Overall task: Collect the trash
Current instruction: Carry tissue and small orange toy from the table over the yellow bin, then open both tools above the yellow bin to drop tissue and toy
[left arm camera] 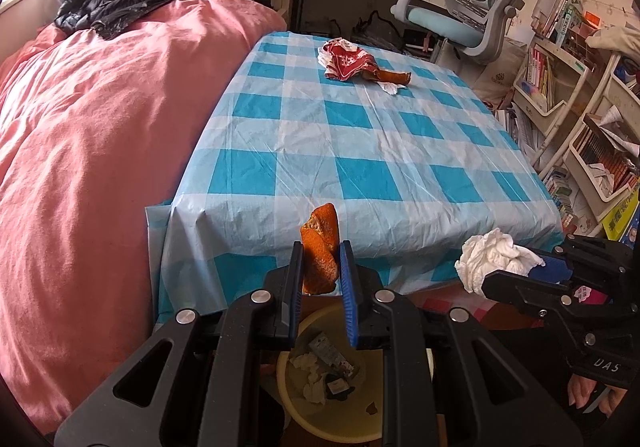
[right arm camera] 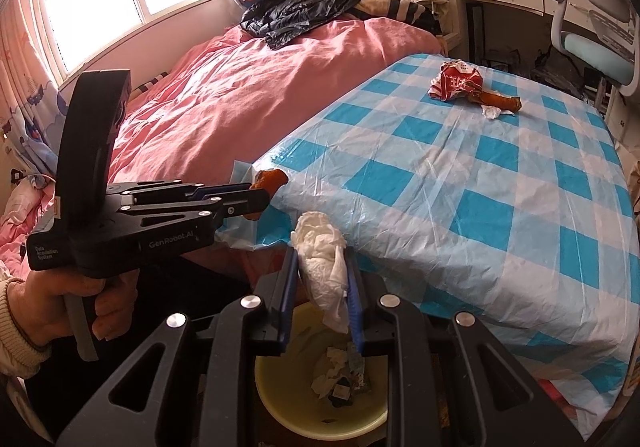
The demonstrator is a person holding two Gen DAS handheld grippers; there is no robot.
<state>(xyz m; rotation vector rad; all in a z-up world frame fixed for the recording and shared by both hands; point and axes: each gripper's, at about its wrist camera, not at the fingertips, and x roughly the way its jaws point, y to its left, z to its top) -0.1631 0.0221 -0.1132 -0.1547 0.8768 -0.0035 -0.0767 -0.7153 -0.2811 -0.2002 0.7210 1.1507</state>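
My left gripper [left arm camera: 320, 251] is shut on an orange peel [left arm camera: 320, 243] and holds it above the yellow bin [left arm camera: 288, 403]; it also shows in the right wrist view [right arm camera: 260, 195]. My right gripper [right arm camera: 322, 259] is shut on a crumpled white tissue [right arm camera: 324, 259] above the same bin [right arm camera: 276, 403]; it also shows in the left wrist view [left arm camera: 516, 267]. The bin holds paper scraps and wrappers. On the far end of the blue checked table [left arm camera: 360, 151] lie a red wrapper [left arm camera: 348, 61], a brown peel [left arm camera: 394, 77] and a small white scrap [left arm camera: 390, 87].
A bed with a pink quilt [left arm camera: 92, 135] runs along the table's left side, with a black jacket [left arm camera: 120, 3] on it. A desk chair [left arm camera: 468, 7] stands behind the table. Bookshelves [left arm camera: 560, 87] line the right.
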